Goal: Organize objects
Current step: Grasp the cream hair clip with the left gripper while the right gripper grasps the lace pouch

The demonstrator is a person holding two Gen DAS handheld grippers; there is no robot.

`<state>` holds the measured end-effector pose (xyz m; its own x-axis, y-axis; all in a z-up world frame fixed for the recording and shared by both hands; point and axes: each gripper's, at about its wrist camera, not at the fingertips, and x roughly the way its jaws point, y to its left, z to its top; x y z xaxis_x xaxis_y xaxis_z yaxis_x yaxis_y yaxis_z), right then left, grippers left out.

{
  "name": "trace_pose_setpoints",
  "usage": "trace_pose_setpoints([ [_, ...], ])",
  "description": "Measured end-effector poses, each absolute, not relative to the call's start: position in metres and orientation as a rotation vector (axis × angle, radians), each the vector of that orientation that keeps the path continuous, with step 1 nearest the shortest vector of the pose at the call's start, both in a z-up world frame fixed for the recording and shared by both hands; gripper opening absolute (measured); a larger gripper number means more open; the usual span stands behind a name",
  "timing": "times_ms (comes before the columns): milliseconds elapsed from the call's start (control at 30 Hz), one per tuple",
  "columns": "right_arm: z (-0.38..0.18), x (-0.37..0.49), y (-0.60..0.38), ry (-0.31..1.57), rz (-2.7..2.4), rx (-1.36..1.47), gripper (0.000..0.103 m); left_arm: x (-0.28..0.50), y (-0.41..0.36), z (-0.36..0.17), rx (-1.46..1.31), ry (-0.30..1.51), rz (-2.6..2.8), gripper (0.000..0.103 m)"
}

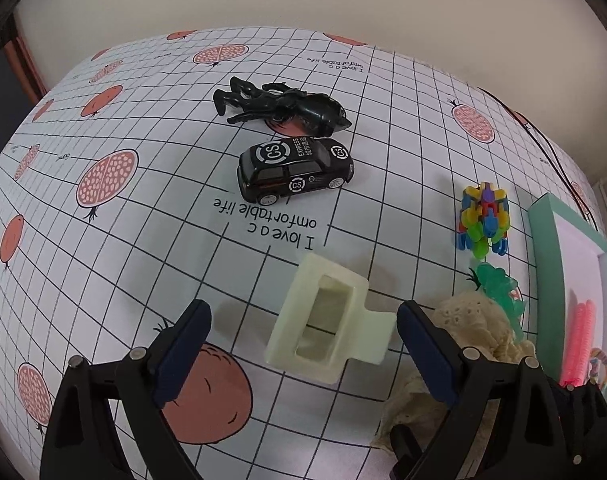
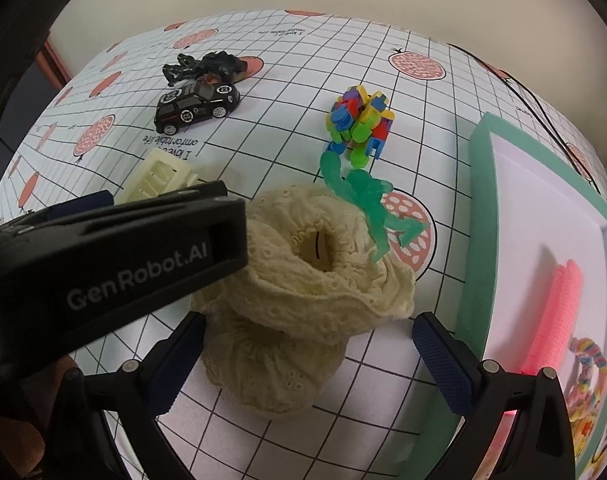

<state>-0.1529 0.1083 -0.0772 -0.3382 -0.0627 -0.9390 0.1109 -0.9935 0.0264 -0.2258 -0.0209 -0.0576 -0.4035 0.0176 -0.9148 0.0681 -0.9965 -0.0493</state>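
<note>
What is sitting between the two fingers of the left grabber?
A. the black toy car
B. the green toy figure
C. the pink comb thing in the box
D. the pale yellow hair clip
D: in the left wrist view the pale yellow hair clip lies on the tablecloth right between the open fingers of the left gripper, while the black toy car sits farther away.

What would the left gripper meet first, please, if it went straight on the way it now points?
Most likely the pale cream plastic hair claw clip: it lies on the tablecloth right ahead of the open left gripper, between its fingers. The black toy car lies farther along. Depth is uncertain through the fisheye.
</note>
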Motion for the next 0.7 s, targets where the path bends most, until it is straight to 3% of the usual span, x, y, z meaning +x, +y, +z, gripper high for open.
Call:
trace_pose_setpoints([
  [133,-0.076,-0.154,0.110,0.067,-2.470,1.749,0.103,-0.225,-0.018,-0.059,1.711,0.116,-2.604,0.089],
  [433,-0.074,-0.156,0.113,0.053,-2.467,1.765,0.101,-0.224,-0.017,-0.057,1.705,0.104,-2.614,0.088],
  [700,-0.064,-0.152,0.110,0.072,-2.450,1.712,0.065,-0.220,-0.016,-0.055,1.706,0.116,-2.618,0.088],
])
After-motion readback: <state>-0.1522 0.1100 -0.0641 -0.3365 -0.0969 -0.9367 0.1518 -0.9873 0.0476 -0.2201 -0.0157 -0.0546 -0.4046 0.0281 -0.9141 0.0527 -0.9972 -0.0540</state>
